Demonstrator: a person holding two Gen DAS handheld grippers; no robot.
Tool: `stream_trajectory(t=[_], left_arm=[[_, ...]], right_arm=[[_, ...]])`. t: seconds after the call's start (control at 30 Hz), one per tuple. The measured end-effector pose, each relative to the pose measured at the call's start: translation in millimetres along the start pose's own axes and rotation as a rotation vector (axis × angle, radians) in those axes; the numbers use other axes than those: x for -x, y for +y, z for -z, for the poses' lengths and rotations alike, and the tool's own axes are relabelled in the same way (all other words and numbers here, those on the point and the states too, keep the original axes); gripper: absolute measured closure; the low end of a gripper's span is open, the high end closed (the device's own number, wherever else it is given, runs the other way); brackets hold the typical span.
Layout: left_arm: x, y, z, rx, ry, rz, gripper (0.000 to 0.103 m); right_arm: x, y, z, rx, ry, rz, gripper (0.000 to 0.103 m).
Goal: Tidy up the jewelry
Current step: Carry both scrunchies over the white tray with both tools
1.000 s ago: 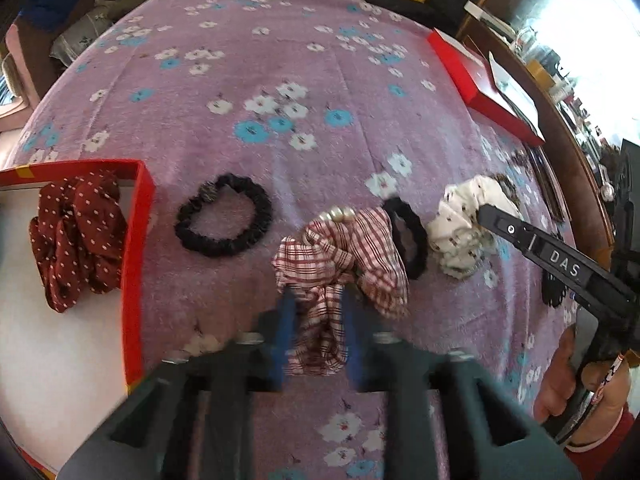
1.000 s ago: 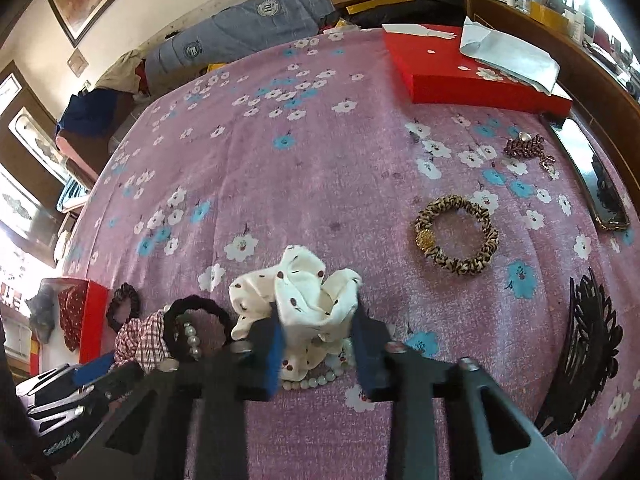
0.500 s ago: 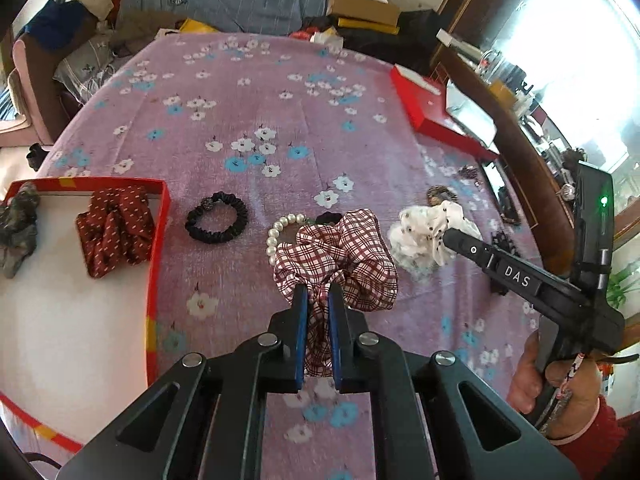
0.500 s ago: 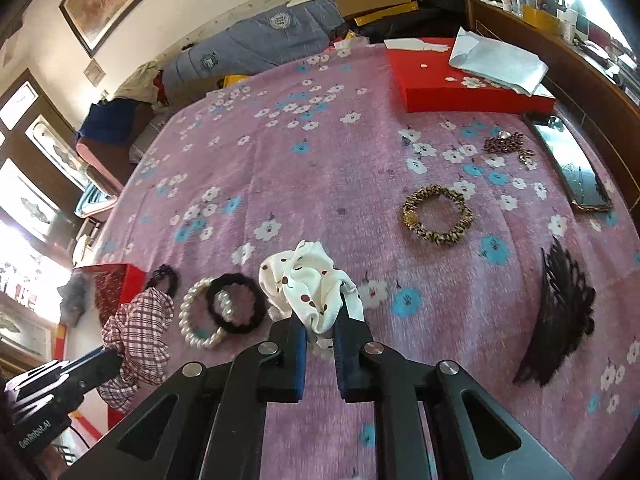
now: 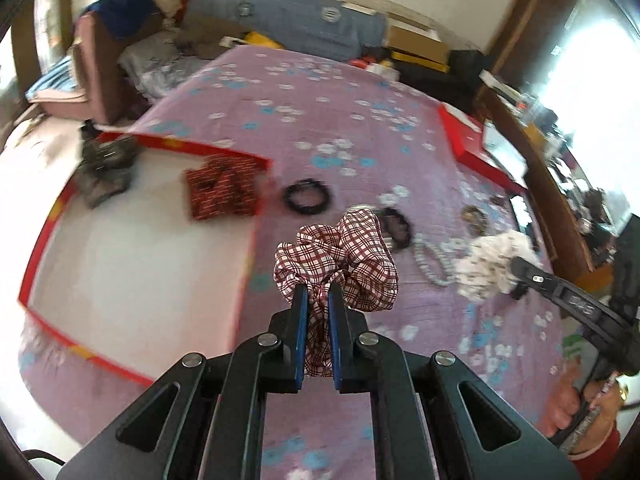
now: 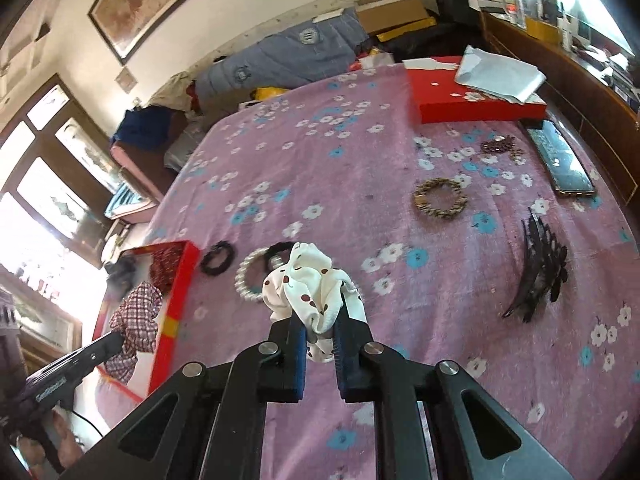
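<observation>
My left gripper (image 5: pixel 318 300) is shut on a red plaid scrunchie (image 5: pixel 340 256), lifted above the purple flowered bedspread just right of an open red box (image 5: pixel 256 236) with a white floor. A red dotted scrunchie (image 5: pixel 222 192) and a grey one (image 5: pixel 104 168) lie in that box. My right gripper (image 6: pixel 320 320) is shut on a white dotted scrunchie (image 6: pixel 308 284), also raised off the bed. Below it lie a pearl bracelet (image 6: pixel 246 280) and a black hair tie (image 6: pixel 218 258). The left gripper with the plaid scrunchie (image 6: pixel 134 320) shows at the left of the right wrist view.
A leopard-print hair tie (image 6: pixel 440 198), a black claw clip (image 6: pixel 540 264), a brooch (image 6: pixel 500 146) and a phone (image 6: pixel 560 160) lie on the right of the bed. A closed red box (image 6: pixel 476 100) with papers sits at the far right. A person's hand (image 5: pixel 580 404) holds the right gripper.
Both grippers closed on their scrunchies and lifted them off the bedspread. The left one carried the plaid scrunchie toward the open red box.
</observation>
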State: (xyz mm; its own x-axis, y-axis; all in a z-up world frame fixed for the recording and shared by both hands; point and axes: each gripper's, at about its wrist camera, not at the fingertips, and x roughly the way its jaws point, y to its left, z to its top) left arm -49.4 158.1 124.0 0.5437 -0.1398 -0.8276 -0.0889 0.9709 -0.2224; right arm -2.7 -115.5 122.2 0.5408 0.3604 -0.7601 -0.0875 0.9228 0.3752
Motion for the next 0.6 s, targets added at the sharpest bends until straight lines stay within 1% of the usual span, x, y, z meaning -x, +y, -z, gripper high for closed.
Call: stream_trajectory(t=[0.2, 0.4, 0.5, 0.6], left_arm=[[19, 51, 20, 0.087, -0.004, -0.113, 0.094], [33, 106, 29, 0.119, -0.005, -0.248, 0.094], [35, 133, 28, 0.147, 0.000, -0.288, 0.094], [34, 156, 24, 0.160, 0.011, -0.296, 0.094]], right_arm=[[1, 32, 14, 0.046, 0.017, -0.081, 0.091], [-9, 75, 30, 0.089, 0.061, -0.140, 0.091], [-16, 98, 36, 0.115, 0.083, -0.167, 0.090], [-27, 125, 41, 0.135, 0.113, -0.194, 0.090]])
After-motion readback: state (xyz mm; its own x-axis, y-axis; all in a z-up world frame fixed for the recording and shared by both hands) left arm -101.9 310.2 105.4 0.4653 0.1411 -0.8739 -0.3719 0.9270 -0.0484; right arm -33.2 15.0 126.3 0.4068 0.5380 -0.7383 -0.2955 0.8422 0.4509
